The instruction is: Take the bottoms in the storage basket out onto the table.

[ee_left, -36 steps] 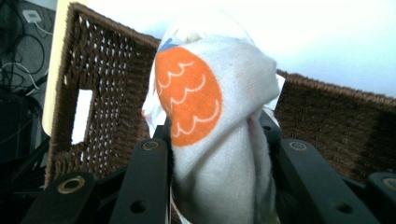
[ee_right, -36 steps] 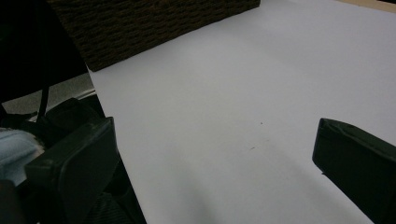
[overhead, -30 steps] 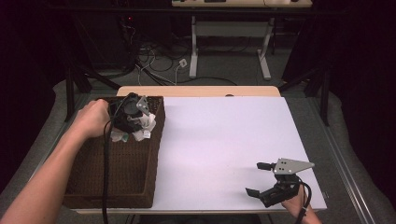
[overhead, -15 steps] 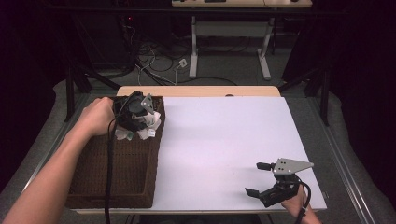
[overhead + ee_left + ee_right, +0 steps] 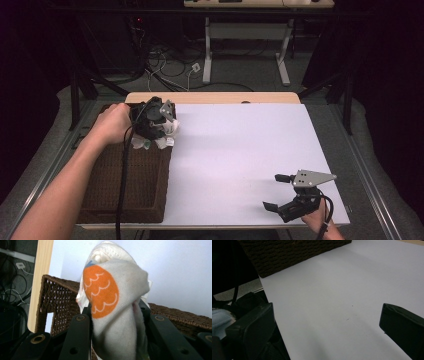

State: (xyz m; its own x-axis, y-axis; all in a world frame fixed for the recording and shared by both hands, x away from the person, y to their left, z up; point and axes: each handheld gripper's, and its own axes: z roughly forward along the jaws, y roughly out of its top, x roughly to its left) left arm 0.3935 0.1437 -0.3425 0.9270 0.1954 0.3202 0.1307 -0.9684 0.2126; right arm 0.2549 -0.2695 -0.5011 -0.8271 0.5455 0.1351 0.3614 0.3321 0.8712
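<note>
My left tongs (image 5: 161, 131) squeeze white sock bundle (image 5: 113, 302) above brown basket (image 5: 130, 187). Right tongs (image 5: 281, 192) wide open, holding nothing. Next, I think: carry bundle over white table (image 5: 240, 150), let go gently.

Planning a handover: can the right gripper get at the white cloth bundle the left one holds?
Probably yes: the white sheet between the open right gripper and the cloth bundle, clamped in the left gripper over the basket, lies bare.
</note>
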